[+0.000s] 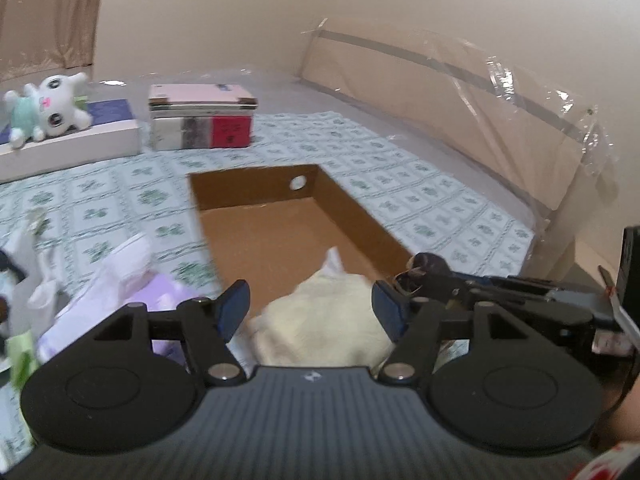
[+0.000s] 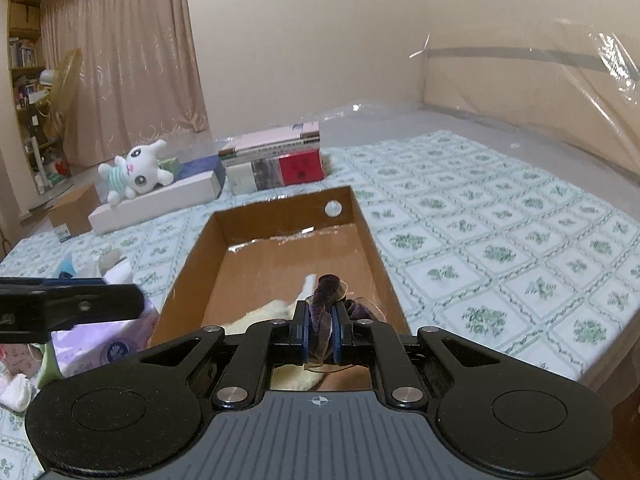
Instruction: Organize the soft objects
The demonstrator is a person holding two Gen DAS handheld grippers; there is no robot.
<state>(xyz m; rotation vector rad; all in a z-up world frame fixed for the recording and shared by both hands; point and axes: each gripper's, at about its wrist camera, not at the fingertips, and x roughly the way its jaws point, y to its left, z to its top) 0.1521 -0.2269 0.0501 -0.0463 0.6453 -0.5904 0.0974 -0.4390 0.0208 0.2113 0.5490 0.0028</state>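
Cream-coloured fleecy soft cloth [image 1: 324,328] lies bunched in the near end of the shallow brown cardboard box [image 1: 360,220], one pale corner poking up toward twelve o'clock. The left gripper [image 1: 312,306] hovers over it with its jaws spread wide; the blue pads [image 1: 234,306] stand clear of the fleece on either side, pressing nothing. At three o'clock in that view the right gripper [image 2: 320,330] comes in along the box's right wall, its jaws clenched on a dark purple, shiny, crumpled fabric piece [image 2: 324,312] that sticks up between the pads; more of the same dark cloth bulges just beside the right pad.

Corrugated and matte, the box is rectangular with straight upright walls, a round hole [image 2: 333,208] in its far wall and a strip of glossy tape across the floor. The far half of its floor is bare.

At nine o'clock of the box, just beside its left wall, sits a jumble of soft things, among them a lilac plastic-wrapped pack [image 2: 108,340] and white cloth pieces [image 1: 128,256]. The box rests on a bed sheet with a green floral grid print [image 2: 500,256], which lies flat and open from one to four o'clock. Toward eleven o'clock a white plush bunny in a striped mint top [image 2: 134,172] sprawls on a long white box [image 2: 160,200], next to a stack of books [image 2: 276,156]. Clear plastic wrap [image 1: 500,80] covers the headboard at two o'clock.
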